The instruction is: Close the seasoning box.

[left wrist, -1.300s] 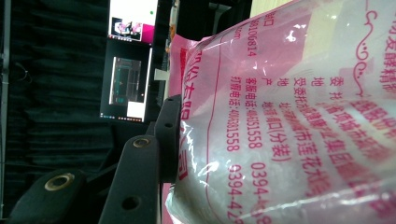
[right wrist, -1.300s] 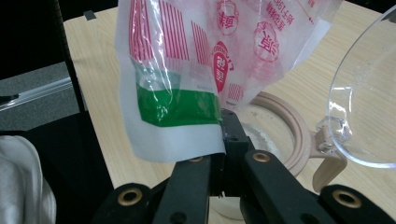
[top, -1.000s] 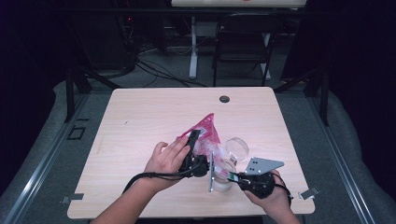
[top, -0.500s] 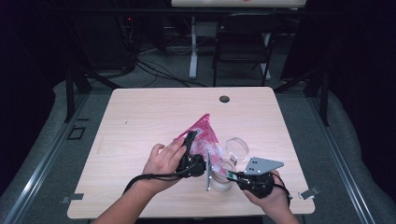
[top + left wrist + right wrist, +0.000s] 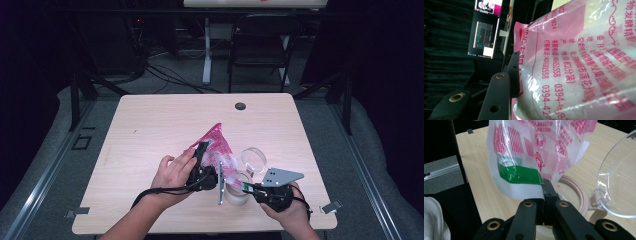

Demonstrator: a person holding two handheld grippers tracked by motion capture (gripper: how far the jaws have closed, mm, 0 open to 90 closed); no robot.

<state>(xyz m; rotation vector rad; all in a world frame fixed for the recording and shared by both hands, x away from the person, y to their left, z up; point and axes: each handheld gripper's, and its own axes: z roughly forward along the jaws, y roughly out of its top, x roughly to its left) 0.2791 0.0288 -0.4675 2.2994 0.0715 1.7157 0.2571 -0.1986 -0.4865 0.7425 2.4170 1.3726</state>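
1. Standing at the near edge of the table (image 5: 150,125), a person works two grippers over a pink bag (image 5: 216,141) and a clear jar (image 5: 238,188).
2. Nearest, the right gripper (image 5: 248,188) has its jaws closed on the bag's lower corner; in the right gripper view that corner (image 5: 524,182) is pinched between the black jaws, just under a green band (image 5: 520,175).
3. Just behind that corner sits the jar's open mouth (image 5: 574,192), a pale rim on the wood, with its clear hinged lid (image 5: 616,177) swung back to the side.
4. A little farther, the left gripper (image 5: 202,150) holds the bag by its upper part. In the left gripper view the film (image 5: 579,62) presses against one jaw, so it looks clamped on the bag, though the far jaw is hidden.
5. My guess at the step: the bag is being tipped and steered so its contents can go into the jar. Whether the pinched corner is open, I cannot tell.
6. Next, the corner would need to sit right over the mouth, with the left hand (image 5: 175,172) raising the upper end slowly.
7. The bag is thin, glossy plastic, pink with red print and clear patches, bulging with something pale inside; it should sag and shift easily.
8. Farthest off, a dark round grommet (image 5: 240,106) marks the table's back edge.
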